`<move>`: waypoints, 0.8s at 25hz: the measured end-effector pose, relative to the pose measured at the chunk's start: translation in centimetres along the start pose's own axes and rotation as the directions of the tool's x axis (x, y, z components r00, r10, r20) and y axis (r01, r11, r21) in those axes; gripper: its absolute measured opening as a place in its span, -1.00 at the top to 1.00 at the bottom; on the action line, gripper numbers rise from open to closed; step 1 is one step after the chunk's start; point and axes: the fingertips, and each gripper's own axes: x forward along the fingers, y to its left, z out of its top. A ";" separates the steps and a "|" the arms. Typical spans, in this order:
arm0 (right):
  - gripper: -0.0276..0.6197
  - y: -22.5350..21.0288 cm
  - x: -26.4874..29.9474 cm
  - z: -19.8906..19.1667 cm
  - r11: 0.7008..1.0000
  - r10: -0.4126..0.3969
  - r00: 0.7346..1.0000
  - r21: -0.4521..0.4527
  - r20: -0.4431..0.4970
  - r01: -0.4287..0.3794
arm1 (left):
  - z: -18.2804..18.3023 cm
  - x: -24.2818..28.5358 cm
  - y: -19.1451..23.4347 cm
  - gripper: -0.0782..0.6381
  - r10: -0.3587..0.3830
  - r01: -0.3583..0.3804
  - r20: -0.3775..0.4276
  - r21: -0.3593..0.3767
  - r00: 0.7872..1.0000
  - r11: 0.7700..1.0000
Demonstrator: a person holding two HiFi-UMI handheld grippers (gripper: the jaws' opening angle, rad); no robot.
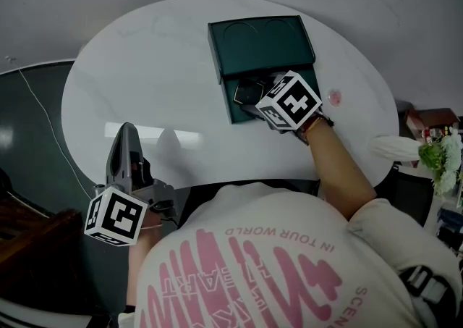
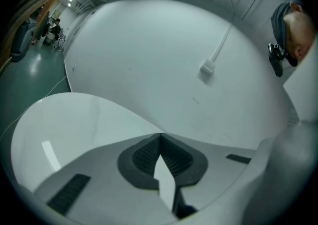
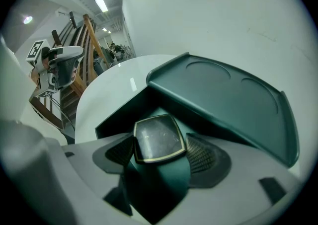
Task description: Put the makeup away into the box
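Counter (image 1: 159, 66), white and oval, with a dark green box (image 1: 260, 48) on its far half, as seen from the head view. The lid (image 1: 264, 37) has two round hollows and covers the far part of the box, while the near part lies open. The right gripper (image 1: 255, 97) reaches into this open part. The left gripper (image 1: 128, 133) is well apart from the box, at the counter's near-left edge. A small pink item (image 1: 334, 95) lies on the counter just right of the box and appears in the head view only.

The right gripper view shows what the marker cube (image 1: 289, 101) partly hides from above. The fingers (image 3: 121, 150) are clasped on a dark, squarish compact (image 3: 158, 138) with a gold rim, one pad against each side edge. The compact is tilted over the floor of the box's open part, just in front of the lid's near edge. Whether its underside touches that floor cannot be told.

In the left gripper view, the fingers (image 2: 144, 157) are clenched tip to tip with nothing between them. Beyond them are the counter's edge and a pale wall (image 2: 164, 50) with a cable (image 2: 221, 45), not the box.
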 end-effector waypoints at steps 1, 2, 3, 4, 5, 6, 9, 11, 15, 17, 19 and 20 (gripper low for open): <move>-0.11 -0.1 0.0 0.0 1.000 0.003 1.000 0.002 -0.005 -0.003 | -0.1 0.1 -0.1 0.78 -0.002 0.002 -0.001 0.000 1.000 1.000; -0.11 -0.1 0.0 -0.1 1.000 0.006 1.000 0.004 -0.011 -0.006 | -0.1 0.1 -0.2 0.77 -0.002 0.002 -0.001 -0.001 1.000 1.000; -0.11 -0.1 0.1 -0.1 1.000 0.010 1.000 0.006 -0.020 -0.010 | -0.1 0.1 -0.2 0.78 0.000 0.000 0.000 -0.002 1.000 1.000; -0.10 -0.1 0.2 -0.2 1.000 0.014 0.999 0.008 -0.032 -0.014 | -0.1 0.0 -0.2 0.78 0.002 -0.002 0.002 -0.003 1.000 1.000; -0.10 -0.1 0.2 -0.3 1.000 0.017 0.999 0.011 -0.048 -0.017 | -0.1 0.0 -0.1 0.78 0.005 -0.005 0.006 -0.004 1.000 1.000; -0.08 0.0 0.3 -0.4 1.000 0.020 0.998 0.014 -0.065 -0.019 | -0.1 -0.1 -0.2 0.78 0.007 -0.007 0.010 -0.005 1.000 1.000; -0.04 0.1 0.4 -0.6 1.000 0.020 0.995 0.012 -0.099 -0.019 | 0.0 -0.4 -0.2 0.78 0.010 -0.010 0.022 -0.008 1.000 1.000; -0.04 0.1 0.4 -0.6 1.000 0.019 0.994 0.008 -0.106 -0.019 | 0.1 -0.6 -0.1 0.78 0.016 -0.016 0.027 -0.011 1.000 1.000; -0.04 0.0 0.4 -0.6 1.000 0.025 0.992 0.004 -0.122 -0.024 | 0.3 -1.1 0.4 0.78 0.036 -0.035 0.041 -0.017 0.999 0.999; -0.04 0.0 0.4 -0.7 1.000 0.027 0.991 0.002 -0.131 -0.027 | 0.4 -1.2 0.4 0.78 0.038 -0.037 0.047 -0.019 0.998 0.999; -0.04 0.2 0.5 -0.7 0.999 0.034 0.990 0.000 -0.137 -0.034 | 0.3 -1.4 0.3 0.78 0.038 -0.037 0.048 -0.018 0.998 0.999; -0.04 0.3 0.5 -0.7 0.999 0.037 0.990 -0.001 -0.140 -0.037 | 0.3 -1.4 0.2 0.78 0.037 -0.036 0.048 -0.018 0.998 0.999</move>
